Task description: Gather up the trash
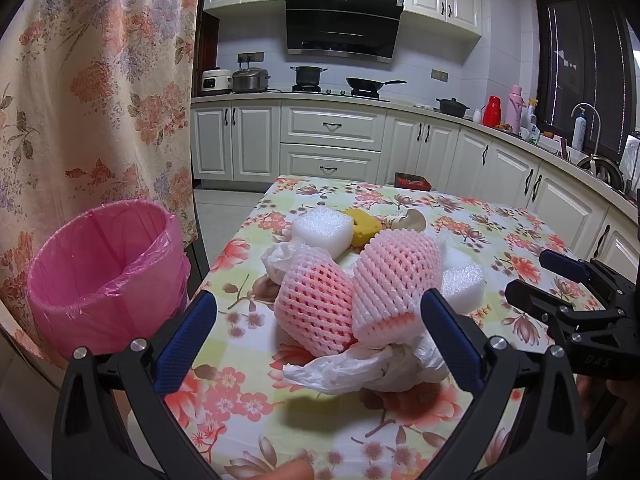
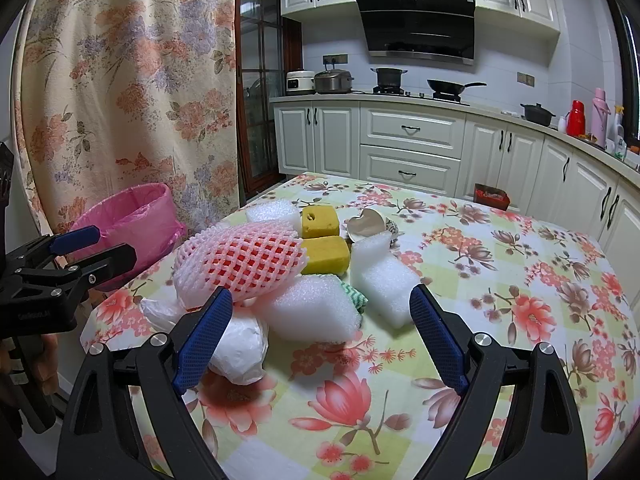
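Note:
A heap of trash lies on the flowered tablecloth (image 1: 248, 400) (image 2: 500, 280): pink foam fruit nets (image 1: 316, 304) (image 2: 240, 260), white foam blocks (image 1: 322, 226) (image 2: 316, 308), yellow sponges (image 1: 362, 226) (image 2: 324, 254), crumpled white plastic bags (image 1: 360, 364) (image 2: 240, 344) and a broken eggshell (image 2: 366, 222). My left gripper (image 1: 320, 316) is open, its blue pads on either side of the nets and clear of them. In front of the foam blocks my right gripper (image 2: 320, 308) stands open, holding nothing. A bin with a pink liner (image 1: 104, 268) (image 2: 132, 216) stands left of the table.
A flowered curtain (image 1: 100, 80) (image 2: 128, 80) hangs behind the bin. White kitchen cabinets (image 1: 328, 140) (image 2: 408, 148) and a stove with pots run along the back. A small red box (image 2: 491, 196) sits past the table's far edge. A fingertip (image 1: 288, 472) shows at the bottom.

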